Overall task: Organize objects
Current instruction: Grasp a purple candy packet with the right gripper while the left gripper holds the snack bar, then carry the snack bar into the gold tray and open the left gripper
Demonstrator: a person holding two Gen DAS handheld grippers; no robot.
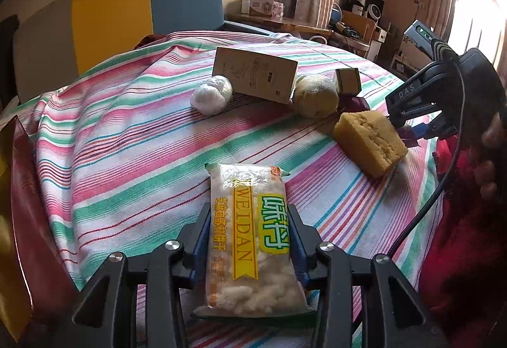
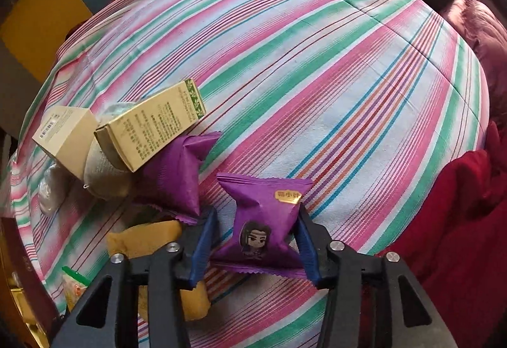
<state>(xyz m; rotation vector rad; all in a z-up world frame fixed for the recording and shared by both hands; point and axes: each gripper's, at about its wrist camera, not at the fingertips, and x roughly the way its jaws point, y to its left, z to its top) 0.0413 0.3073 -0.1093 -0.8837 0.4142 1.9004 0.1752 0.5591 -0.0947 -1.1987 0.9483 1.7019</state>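
My left gripper (image 1: pixel 250 215) is shut on a clear cracker packet (image 1: pixel 250 240) with yellow and green print, held over the striped cloth (image 1: pixel 126 132). My right gripper (image 2: pixel 258 215) is shut on a purple snack packet (image 2: pixel 261 221) with a cartoon face; the gripper also shows in the left wrist view (image 1: pixel 412 129), by the yellow sponge (image 1: pixel 369 142). A second purple packet (image 2: pixel 174 177) lies just left of it on the cloth. A green-ended carton (image 2: pixel 152 126), a beige box (image 2: pixel 66 135), a white bundle (image 1: pixel 211 94) and a pale yellow ball (image 1: pixel 317 96) lie together.
A long beige box (image 1: pixel 255 78) stands behind the white bundle and the ball. A red box edge (image 1: pixel 28 221) sits at the left. Red fabric (image 2: pixel 450 221) borders the right side. A yellow and blue chair back (image 1: pixel 142 9) stands beyond the table.
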